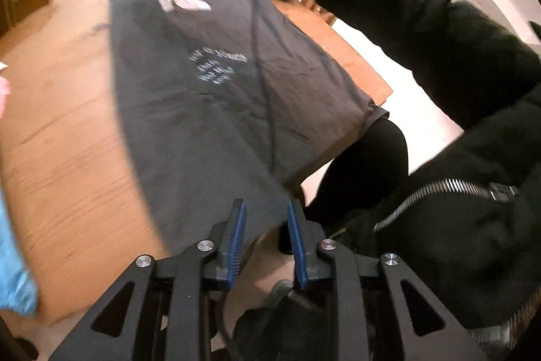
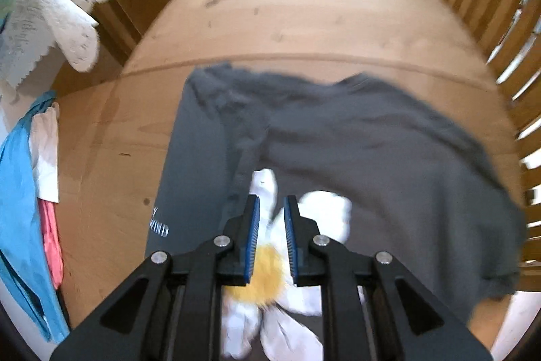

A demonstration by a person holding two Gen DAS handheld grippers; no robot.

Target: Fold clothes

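From my left wrist camera, going left to right: a patch of light blue cloth [image 1: 15, 276] sits at the far left edge on the pale wooden tabletop [image 1: 64, 137]; the dark grey T-shirt with a white flower print and small pale lettering [image 1: 216, 90] lies spread flat across the middle of the table, its right side hanging over the table edge; my left gripper [image 1: 266, 215] hovers above the shirt's near corner, its blue-padded jaws a little apart with nothing clamped between them; to the right I see the black sleeve [image 1: 389, 5] of the person holding the rig reaching over the shirt, and a black jacket with a silver zip [image 1: 456, 225].

From my right wrist camera, again left to right: a bright blue garment [image 2: 17, 208] with white and pink cloth beside it [image 2: 47, 192] lies at the table's left edge; a white speckled cloth [image 2: 61, 5] lies above them; the grey shirt fills the centre, rumpled at its far edge; my right gripper [image 2: 272, 219] hangs over the flower print [image 2: 324, 212], jaws slightly parted, gripping nothing that I can see; a wooden slatted rail [image 2: 490, 22] runs along the right.
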